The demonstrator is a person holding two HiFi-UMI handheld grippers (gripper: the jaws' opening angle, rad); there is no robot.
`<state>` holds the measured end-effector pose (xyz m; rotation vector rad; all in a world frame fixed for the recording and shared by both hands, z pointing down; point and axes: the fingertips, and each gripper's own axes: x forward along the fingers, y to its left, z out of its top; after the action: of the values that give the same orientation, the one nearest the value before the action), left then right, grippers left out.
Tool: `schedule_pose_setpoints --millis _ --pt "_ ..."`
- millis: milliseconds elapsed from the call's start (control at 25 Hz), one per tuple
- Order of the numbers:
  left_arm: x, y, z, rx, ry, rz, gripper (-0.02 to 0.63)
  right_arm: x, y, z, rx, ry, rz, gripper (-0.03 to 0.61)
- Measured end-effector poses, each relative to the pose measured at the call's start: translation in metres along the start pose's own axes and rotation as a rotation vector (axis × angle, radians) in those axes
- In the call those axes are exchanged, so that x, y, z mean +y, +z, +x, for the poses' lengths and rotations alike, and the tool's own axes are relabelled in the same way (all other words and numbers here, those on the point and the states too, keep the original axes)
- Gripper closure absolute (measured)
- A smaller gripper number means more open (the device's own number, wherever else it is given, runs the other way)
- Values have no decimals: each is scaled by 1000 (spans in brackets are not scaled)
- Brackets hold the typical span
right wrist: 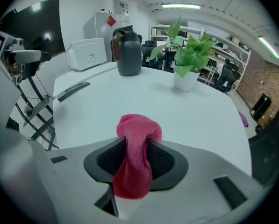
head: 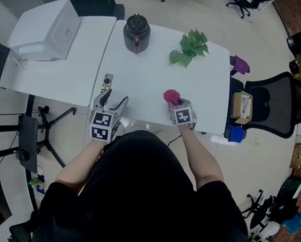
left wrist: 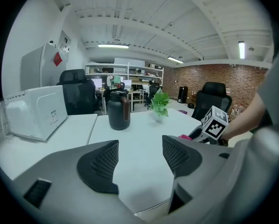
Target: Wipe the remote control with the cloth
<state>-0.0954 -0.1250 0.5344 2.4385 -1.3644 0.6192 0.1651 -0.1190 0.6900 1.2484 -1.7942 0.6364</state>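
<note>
The slim grey remote control (head: 106, 81) lies near the white table's (head: 150, 74) front left edge; in the right gripper view the remote (right wrist: 73, 90) shows at far left. My left gripper (head: 111, 104) hovers just in front of it, raised off the table, open and empty (left wrist: 139, 157). A pink cloth (head: 171, 96) sits bunched on the table at the front right. My right gripper (head: 176, 105) points steeply down over it. The cloth (right wrist: 135, 143) hangs between the right gripper's (right wrist: 135, 161) jaws, which stand apart with dark pad faces showing on both sides.
A dark jug (head: 136, 33) and a potted green plant (head: 190, 47) stand at the table's back. A white box-shaped machine (head: 47, 30) rests on the adjoining table to the left. An office chair (head: 274, 105) and a cardboard box (head: 242, 106) are to the right.
</note>
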Motion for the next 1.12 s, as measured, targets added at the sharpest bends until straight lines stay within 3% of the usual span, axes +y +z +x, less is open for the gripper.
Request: schedule_pose_setpoints --millis 120,360,520,680,920,1120 --pt "-8 16 3 -30 -29 10 316 -10 1 -21 -64 -17 41 414" --pt "-39 61 4 -119 -128 79 320 -11 61 -116 -389 -31 72 416" --pt "-68 93 -1 -191 -203 152 365 13 93 -169 -535 21 68 484" --pt "-92 113 -4 -244 -261 226 446 37 113 -202 -630 75 63 535" --pt "-114 130 -10 -297 -290 333 604 55 134 -231 -719 109 29 558" --pt "-127 135 -14 -322 -324 389 614 64 140 -237 -741 124 10 569"
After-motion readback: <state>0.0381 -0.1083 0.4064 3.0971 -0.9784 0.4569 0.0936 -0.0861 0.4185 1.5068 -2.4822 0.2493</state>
